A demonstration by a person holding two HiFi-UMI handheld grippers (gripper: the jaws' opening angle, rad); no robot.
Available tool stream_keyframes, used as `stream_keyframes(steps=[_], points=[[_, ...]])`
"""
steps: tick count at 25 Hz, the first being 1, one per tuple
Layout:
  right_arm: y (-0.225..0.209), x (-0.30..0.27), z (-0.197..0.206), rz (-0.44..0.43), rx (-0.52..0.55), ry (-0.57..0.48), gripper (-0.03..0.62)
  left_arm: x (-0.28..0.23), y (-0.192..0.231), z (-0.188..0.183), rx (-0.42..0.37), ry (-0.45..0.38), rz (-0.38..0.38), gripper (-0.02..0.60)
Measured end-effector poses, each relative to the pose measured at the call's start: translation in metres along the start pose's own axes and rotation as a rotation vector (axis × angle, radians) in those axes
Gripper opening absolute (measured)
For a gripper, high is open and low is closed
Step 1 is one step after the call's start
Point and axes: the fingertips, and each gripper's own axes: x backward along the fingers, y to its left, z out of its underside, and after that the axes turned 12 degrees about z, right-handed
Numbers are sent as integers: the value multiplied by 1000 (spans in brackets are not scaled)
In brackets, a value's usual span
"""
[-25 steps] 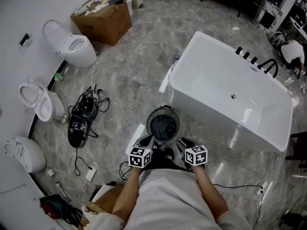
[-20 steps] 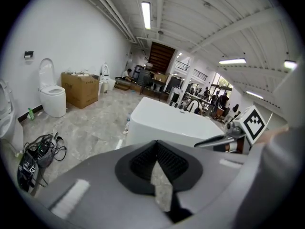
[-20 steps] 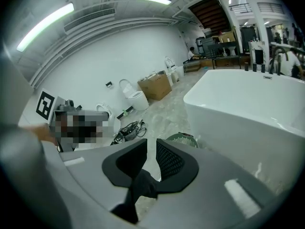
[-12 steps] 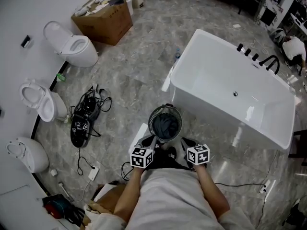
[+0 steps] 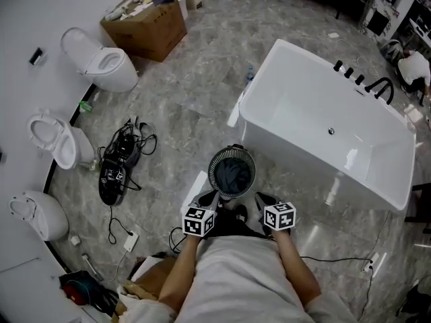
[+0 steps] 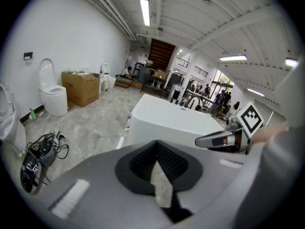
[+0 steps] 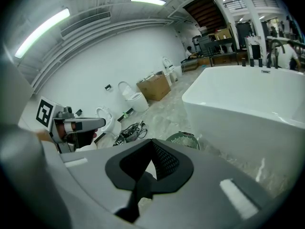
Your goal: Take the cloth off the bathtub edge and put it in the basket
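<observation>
The white bathtub (image 5: 303,159) stands ahead and to the right of both grippers, its near wall just beyond the basket. Bare marble floor lies open ahead and to the left, out to a cable tangle (image 5: 120,160) and a row of toilets (image 5: 57,140) well off to the left.

The round wire basket (image 5: 214,161) sits straight ahead, near both sets of tips. The dark cloth (image 5: 232,175) lies crumpled inside it, its folds hard to read.

The left gripper (image 5: 207,198) and the right gripper (image 5: 262,200) are held close to the body, each pinched closed on nothing. The right gripper view catches only a slice of the basket's rim.
</observation>
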Motion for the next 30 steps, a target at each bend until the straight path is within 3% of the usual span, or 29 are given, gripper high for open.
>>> stream_keyframes(steps=[18, 30], points=[[-6, -1, -15, 3, -23, -26, 2, 13, 14, -4, 39, -36, -34, 58], [-8, 2, -19, 7, -1, -32, 2, 5, 4, -5, 13, -16, -9, 58]])
